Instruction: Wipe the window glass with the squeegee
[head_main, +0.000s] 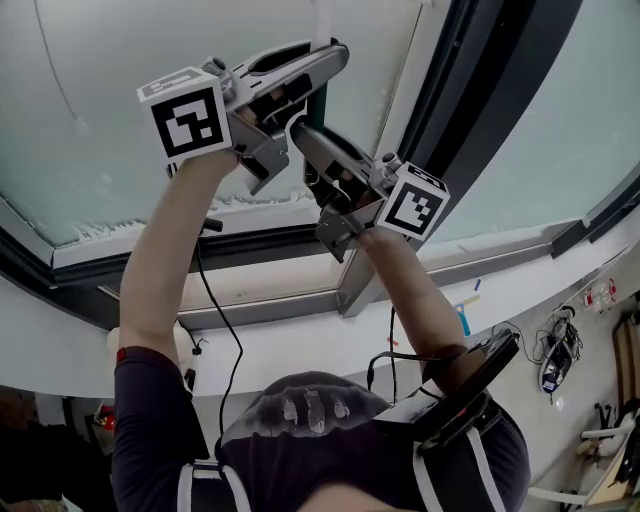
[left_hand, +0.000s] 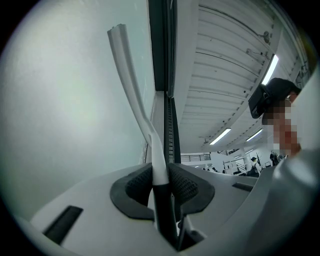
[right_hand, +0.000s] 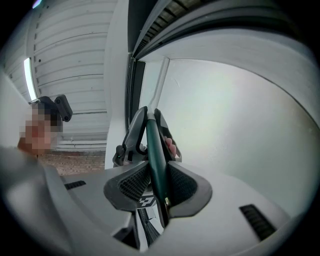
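Currently we are holding both grippers up against the window glass (head_main: 120, 120), and both are gripping one squeegee (left_hand: 137, 100). The left gripper (left_hand: 161, 185) is clamping its jaws on the handle just where the dark shaft is turning white. The right gripper (right_hand: 157, 182) is clamping its jaws on the dark green part of that handle (right_hand: 154, 150), lower down.

The relation we are watching is the line of the handle. It is running from the right jaws, through the left jaws ahead of them, and on up to the white forked head. So the long axis is pointing away from us and upward, close along the pane. The left gripper (head_main: 335, 52) is the one nearer the blade, and the right gripper (head_main: 300, 135) is backing it from behind.

In the left gripper view the blade is showing edge-on, to the left of the dark window frame (left_hand: 161, 45), with glass (left_hand: 65, 110) spreading to its left. We are not able to tell whether the blade's edge is touching the pane.

We are judging that the coming stroke is going to depend on pulling along the glass and away from that frame, with the left gripper steering the head.
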